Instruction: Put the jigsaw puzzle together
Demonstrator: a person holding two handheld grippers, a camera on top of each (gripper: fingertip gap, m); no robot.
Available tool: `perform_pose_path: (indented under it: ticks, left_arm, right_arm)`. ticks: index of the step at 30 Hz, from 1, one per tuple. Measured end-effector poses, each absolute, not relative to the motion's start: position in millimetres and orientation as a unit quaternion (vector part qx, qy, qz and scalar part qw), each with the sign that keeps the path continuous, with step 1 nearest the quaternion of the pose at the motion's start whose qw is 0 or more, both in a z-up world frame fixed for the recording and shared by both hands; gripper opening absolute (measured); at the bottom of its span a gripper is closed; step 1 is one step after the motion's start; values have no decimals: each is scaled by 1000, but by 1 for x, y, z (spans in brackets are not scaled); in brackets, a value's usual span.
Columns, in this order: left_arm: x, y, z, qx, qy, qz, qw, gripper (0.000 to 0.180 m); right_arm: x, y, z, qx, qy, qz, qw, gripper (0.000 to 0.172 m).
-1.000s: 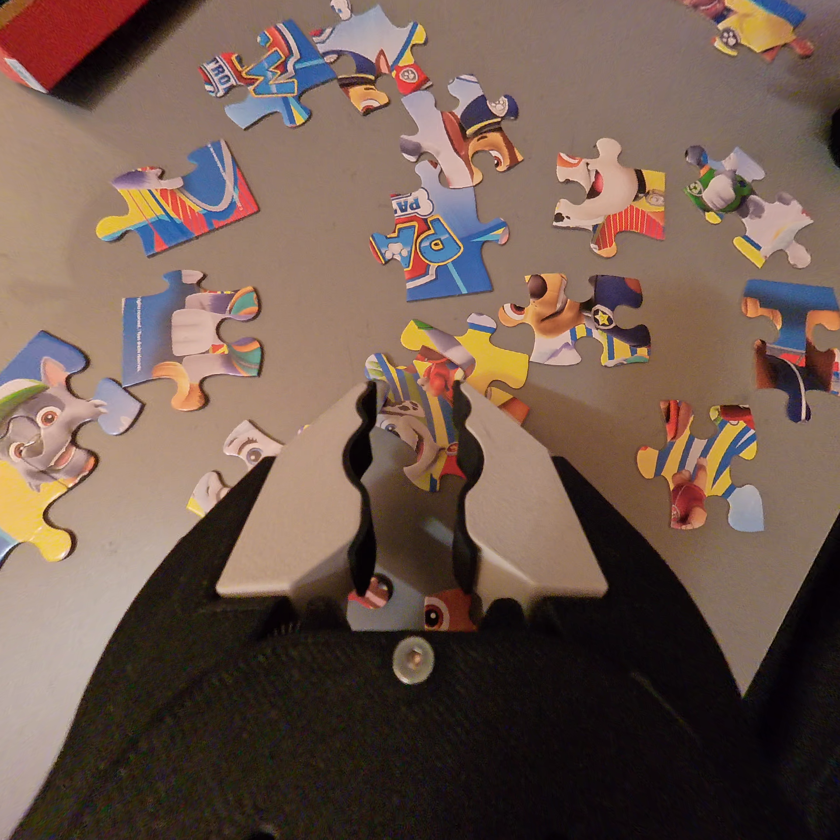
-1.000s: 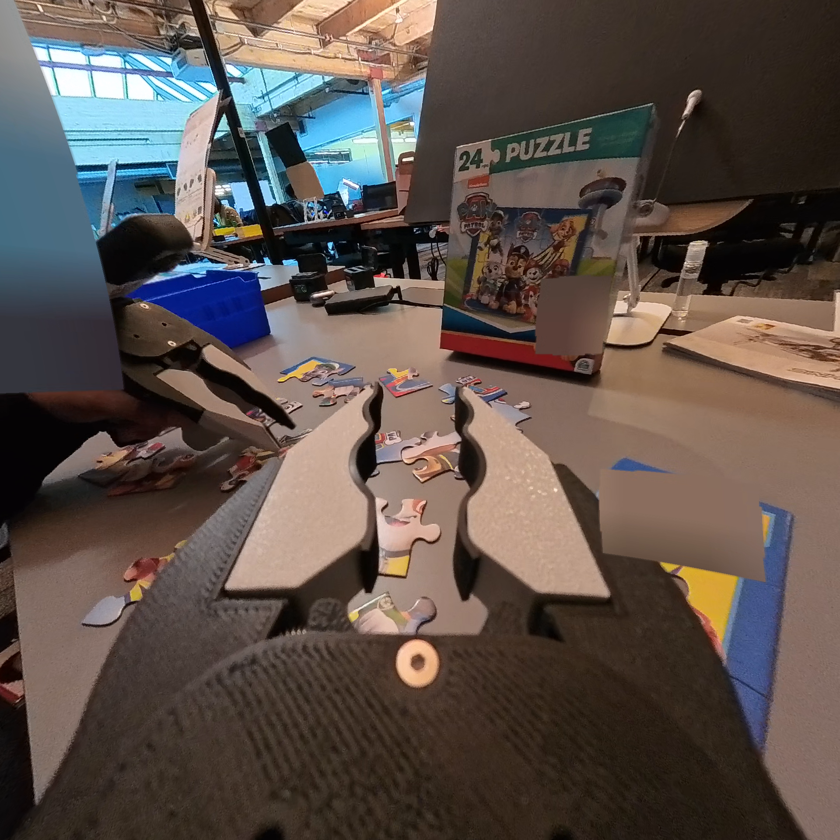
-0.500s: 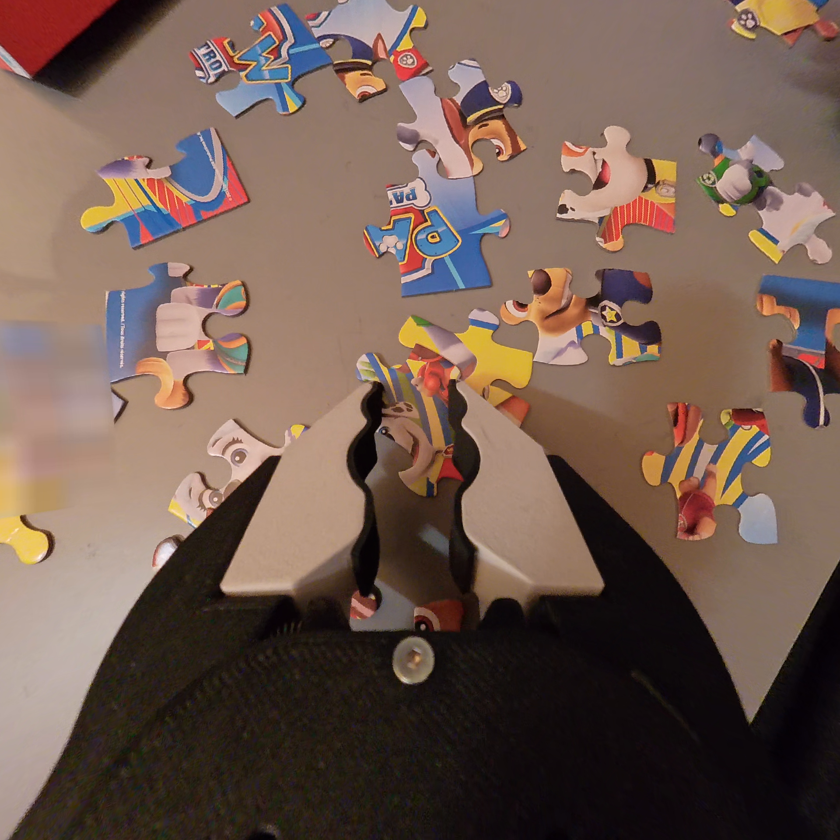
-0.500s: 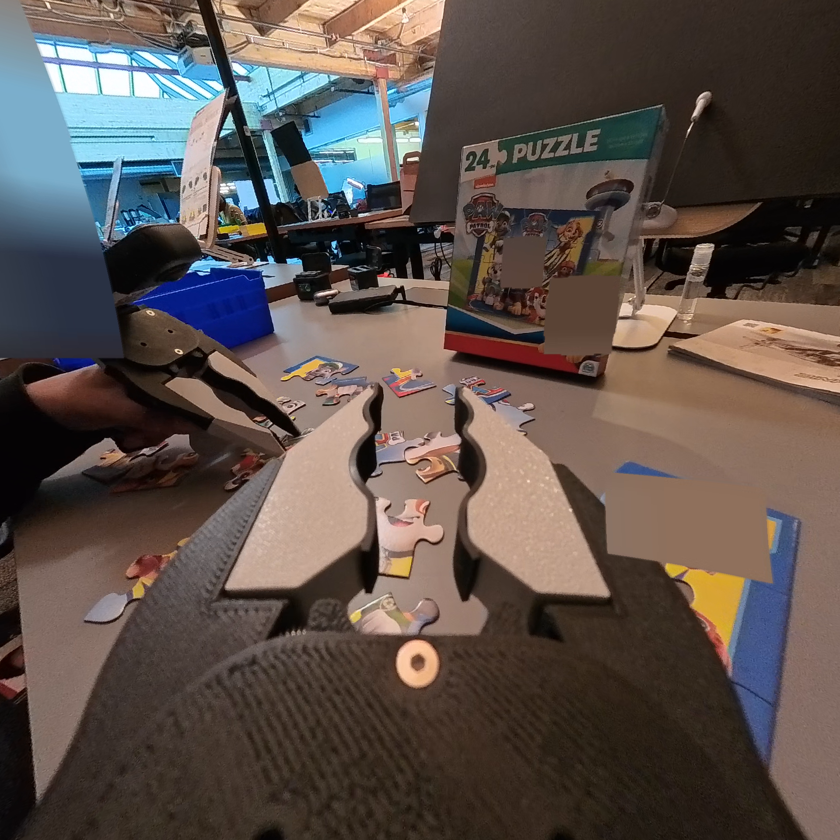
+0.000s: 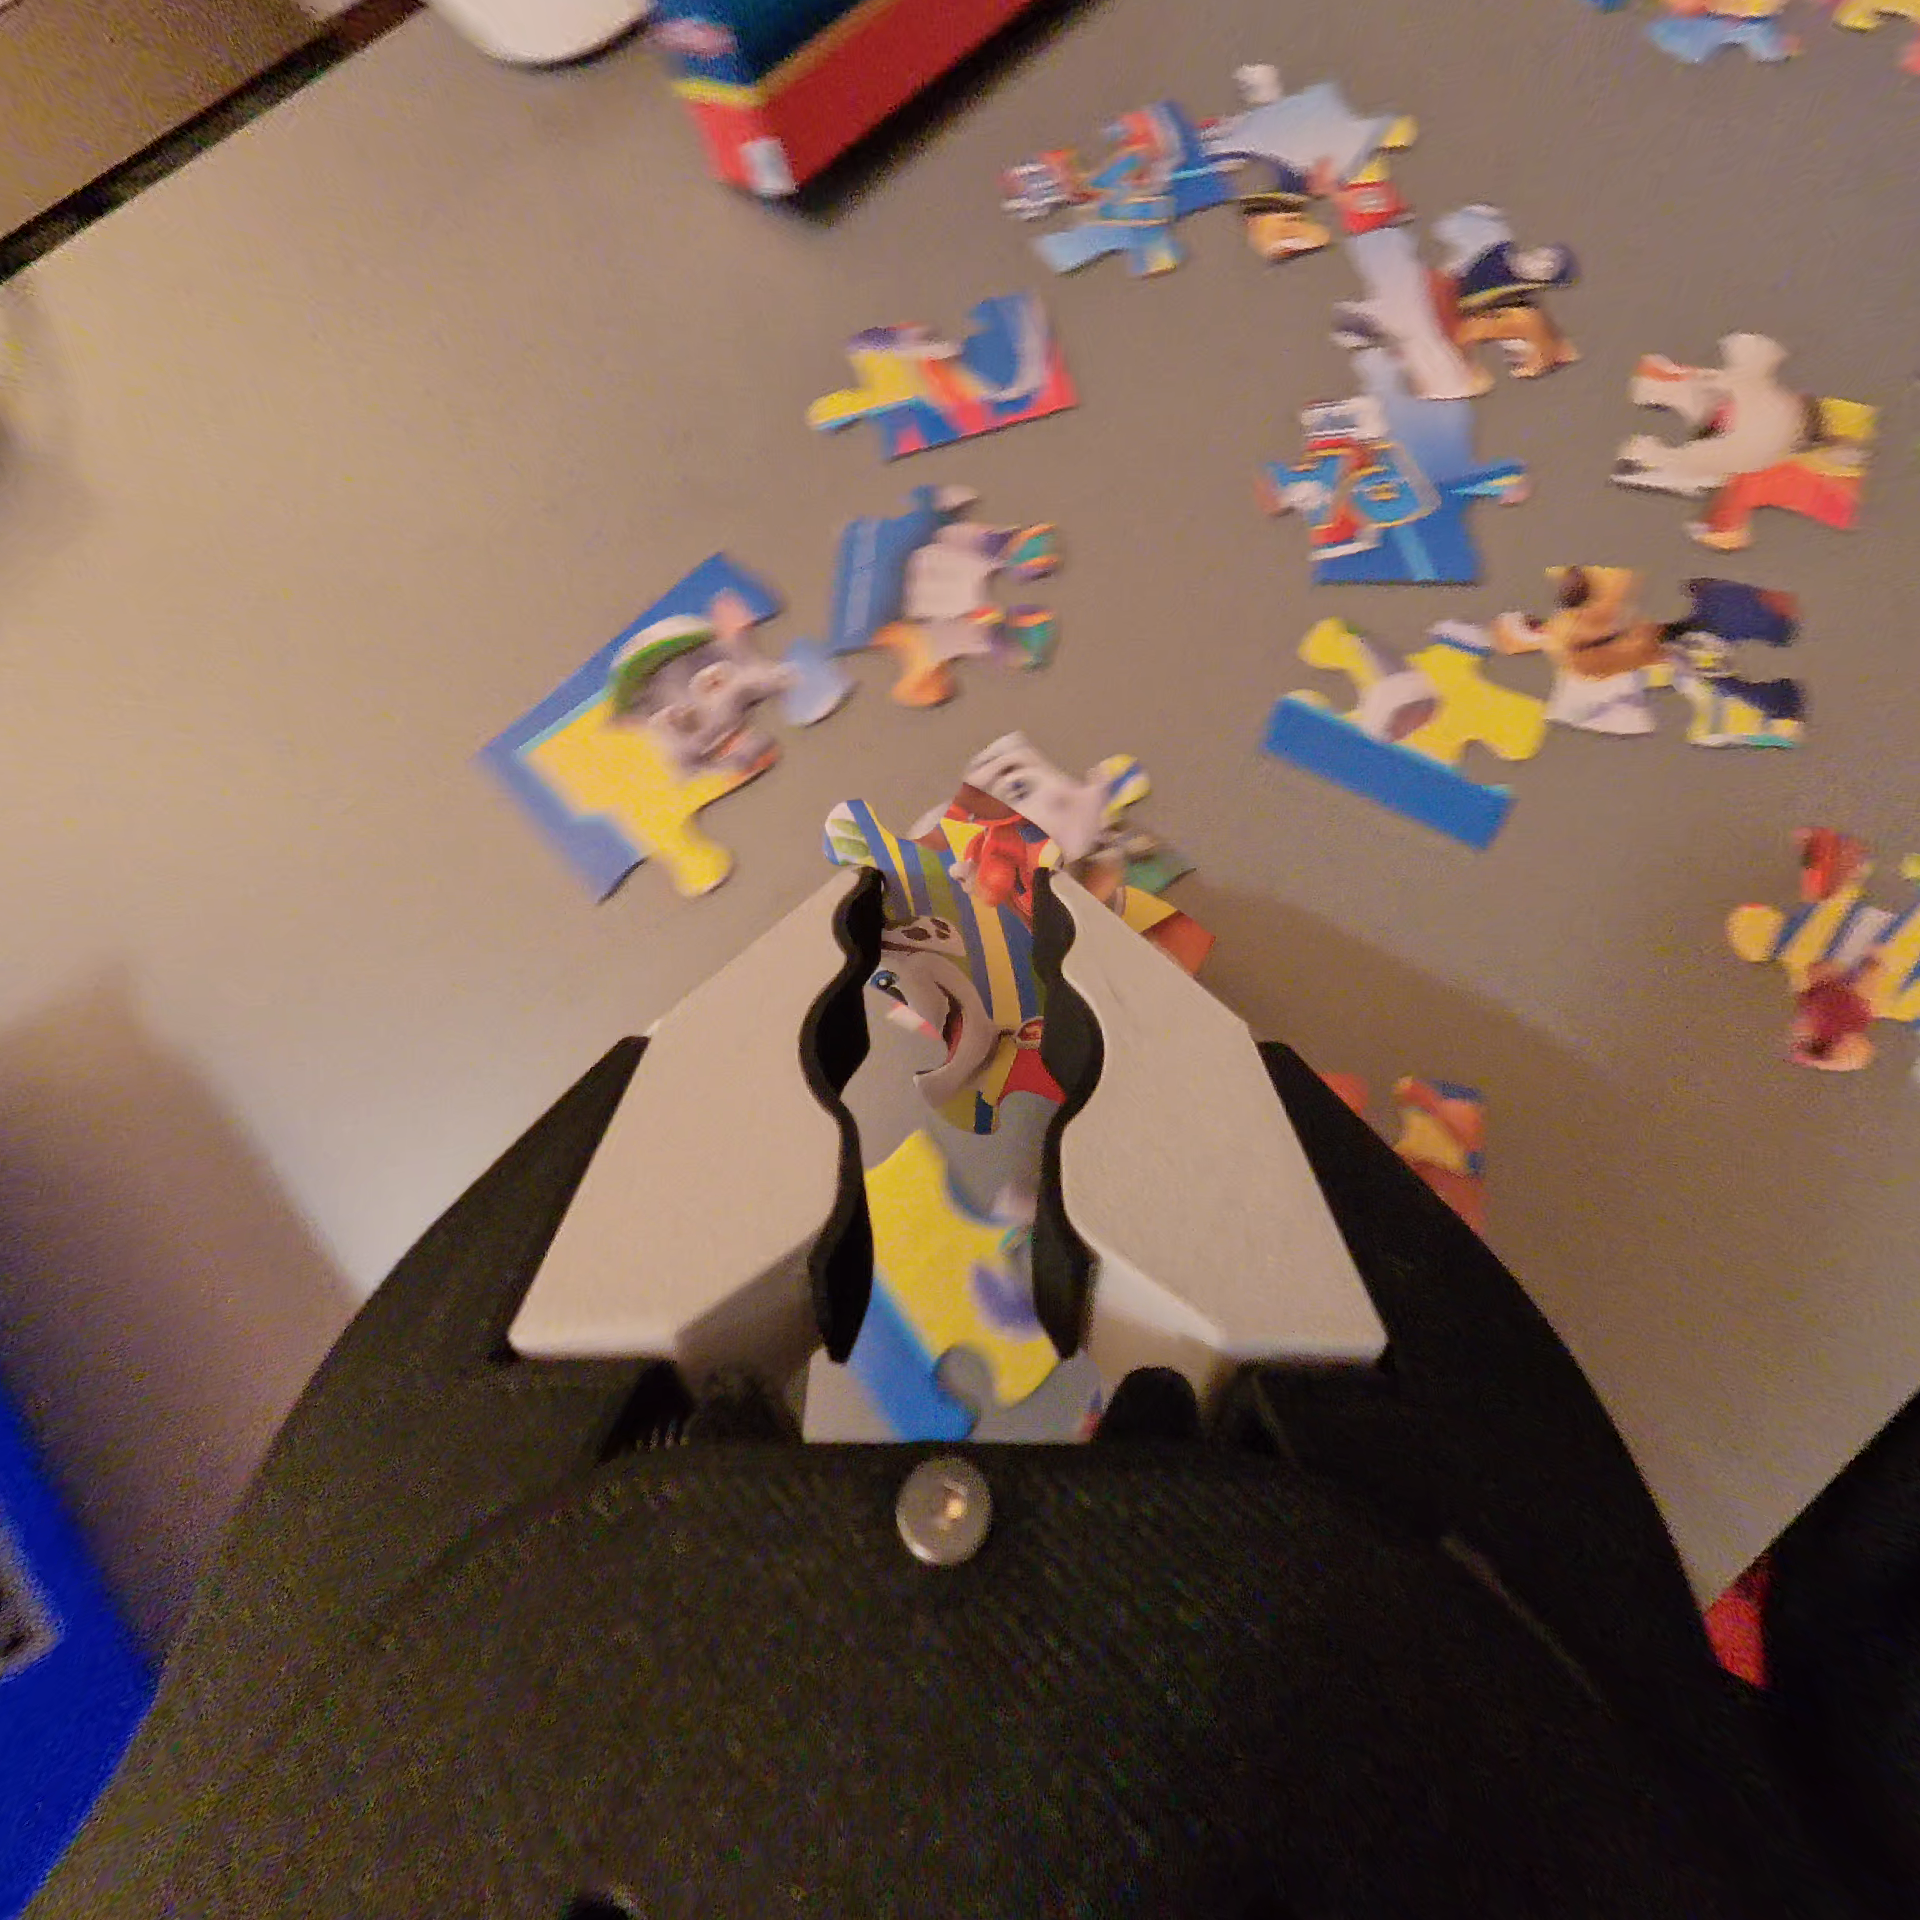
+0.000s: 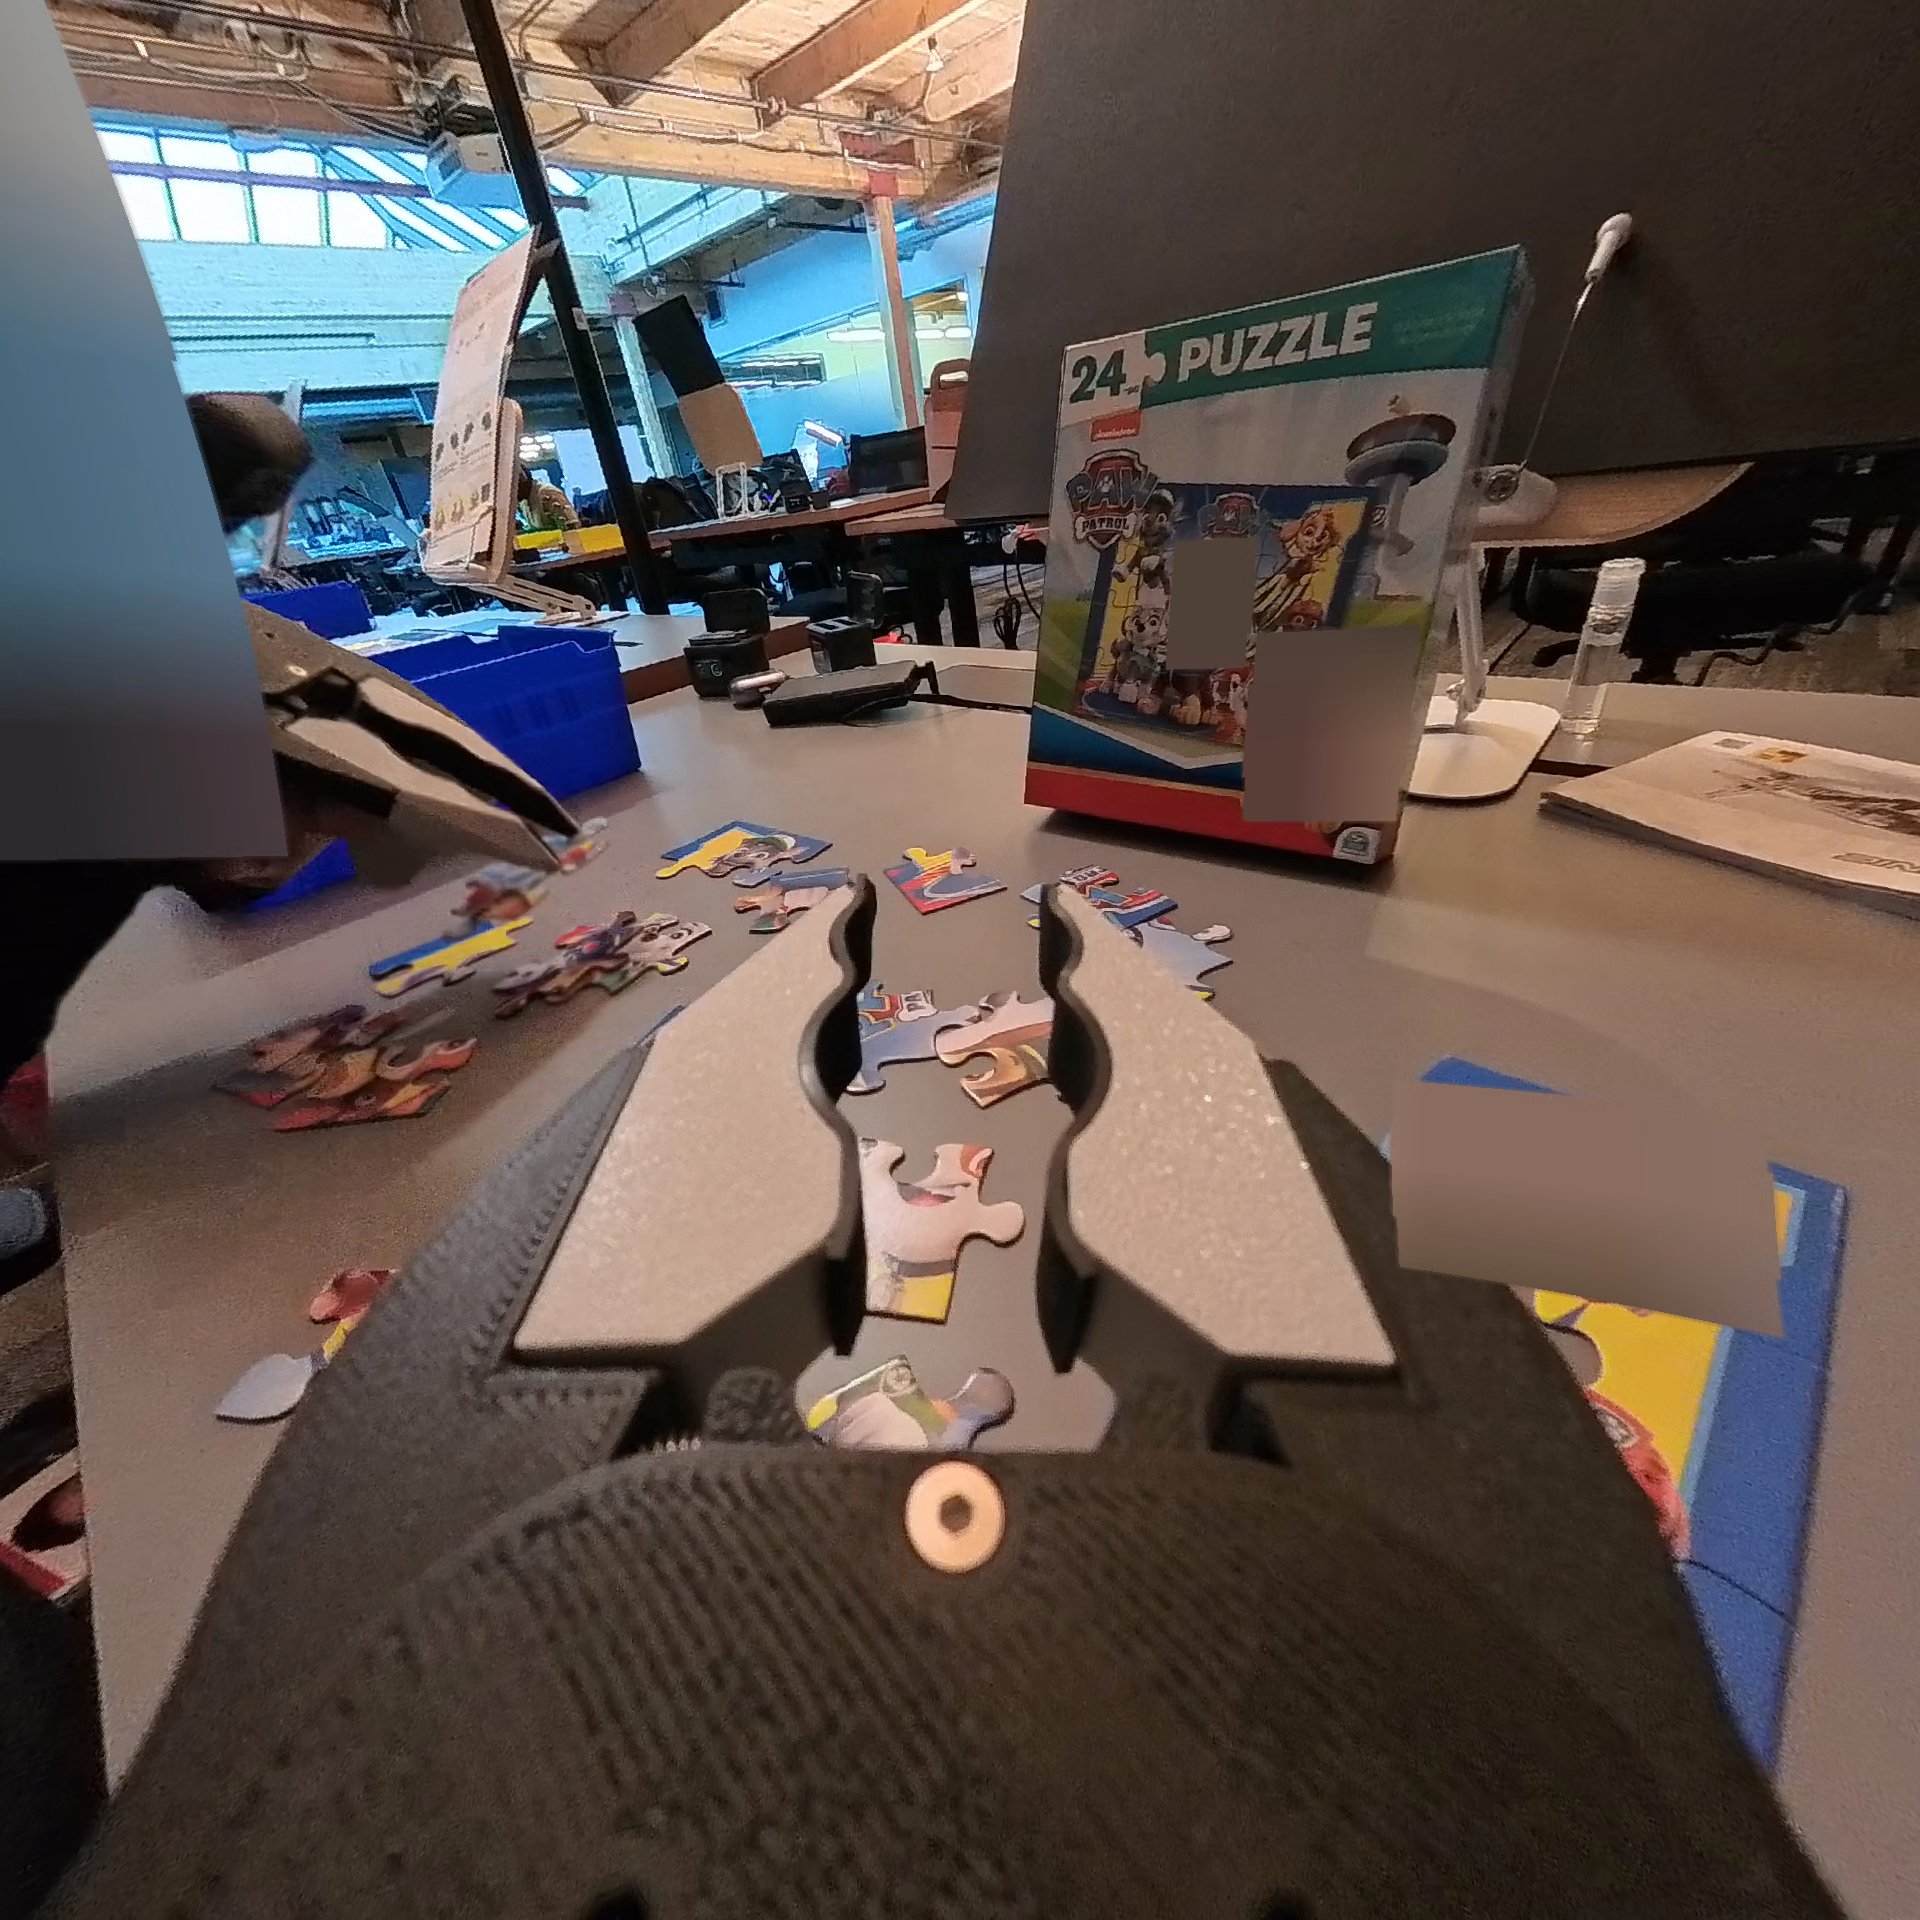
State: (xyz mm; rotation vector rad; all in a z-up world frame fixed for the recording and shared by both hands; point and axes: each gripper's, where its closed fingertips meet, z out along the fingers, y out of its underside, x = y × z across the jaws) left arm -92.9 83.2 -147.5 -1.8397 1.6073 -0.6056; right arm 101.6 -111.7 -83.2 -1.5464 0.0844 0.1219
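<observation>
My left gripper (image 5: 951,883) pinches a striped puzzle piece (image 5: 956,966) by its edges, raised above the grey table (image 5: 364,520) and its scattered pieces; my right gripper (image 6: 954,914) hangs parted and bare over a white-pup piece (image 6: 925,1205), puzzle box (image 6: 1268,561) beyond

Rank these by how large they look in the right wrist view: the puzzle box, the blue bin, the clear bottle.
1. puzzle box, clearly the largest.
2. blue bin, partly hidden at its left by the other hand-held gripper, so its full extent is unsure.
3. clear bottle, the smallest, though it stands farthest away.
</observation>
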Motion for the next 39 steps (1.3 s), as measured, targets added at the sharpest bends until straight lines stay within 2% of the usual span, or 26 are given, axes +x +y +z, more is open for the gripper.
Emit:
perform_pose_path:
  ticks: [7,16,19,21,25,28,32,39]
  left_arm:
    - [-175,156,-157,-782,506,-193,307,26]
    - [-204,165,-185,-806,509,-149,265,27]
    - [-202,168,-176,-807,496,-150,283,43]
    - [-196,167,-159,-798,490,-162,312,45]
    - [-153,135,-115,-747,497,-253,363,43]
    - [-106,91,-102,-692,528,-328,368,46]
    - [-67,34,-137,-661,611,-321,295,58]
    - [-45,-2,-156,-643,643,-325,261,59]
  right_arm:
    - [102,-111,-84,-699,38,55,712,31]
    - [101,-111,-85,-702,36,51,710,30]
    - [101,-111,-84,-701,35,51,711,30]
    - [101,-111,-84,-700,35,51,712,30]
    - [100,-112,-84,-700,34,50,712,30]
    - [99,-112,-84,-700,31,48,712,30]
    - [97,-111,-85,-702,26,51,710,31]
    - [91,-113,-85,-703,15,50,710,32]
